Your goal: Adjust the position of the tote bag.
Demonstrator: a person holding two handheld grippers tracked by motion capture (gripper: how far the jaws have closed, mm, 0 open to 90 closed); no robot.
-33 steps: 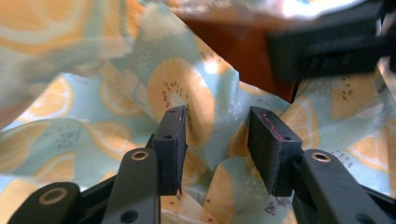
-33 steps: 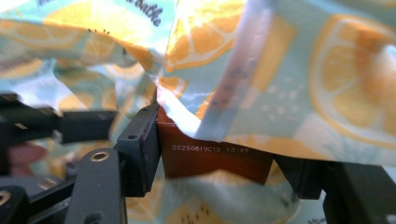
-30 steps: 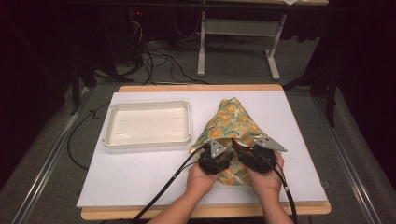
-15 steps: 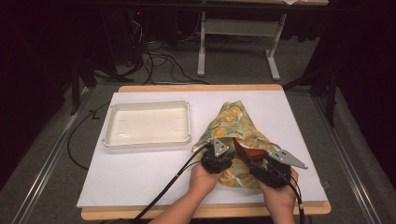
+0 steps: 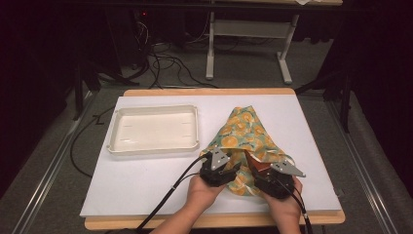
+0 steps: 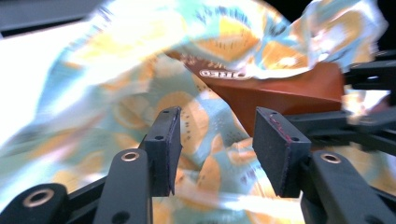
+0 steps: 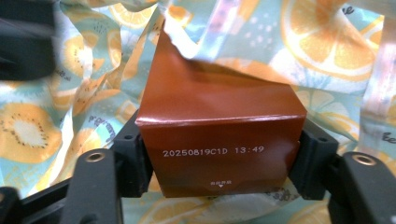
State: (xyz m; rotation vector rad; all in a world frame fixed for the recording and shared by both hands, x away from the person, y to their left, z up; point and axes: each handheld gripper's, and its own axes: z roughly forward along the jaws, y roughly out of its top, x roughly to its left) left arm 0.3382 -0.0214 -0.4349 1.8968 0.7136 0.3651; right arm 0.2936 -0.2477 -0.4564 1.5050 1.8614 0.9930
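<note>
A bag (image 5: pixel 248 129) printed with orange and kiwi slices lies crumpled on the white mat, right of centre. A glossy brown box (image 5: pixel 253 163) sticks out of its near opening, with my right gripper (image 5: pixel 262 171) shut on its sides. In the right gripper view the pads clamp the box (image 7: pixel 219 116) left and right, its date stamp facing the camera and my right gripper (image 7: pixel 219 161) around it. My left gripper (image 5: pixel 233 168) sits just left of the box. Its jaws have just been opening, and my left gripper (image 6: pixel 215 144) stands open over the bag (image 6: pixel 140 79), pinching nothing. The box (image 6: pixel 280 93) lies beyond.
An empty white tray (image 5: pixel 153 108) stands on the left half of the mat (image 5: pixel 146 180). The table's wooden edge runs close under both hands. Cables trail from the grippers off the near edge. Chair legs and floor cables lie beyond the table.
My right gripper has drawn the brown box to the right and nearer, out of the bag's folds. The left gripper's jaws have parted and it has lifted slightly off the bag.
</note>
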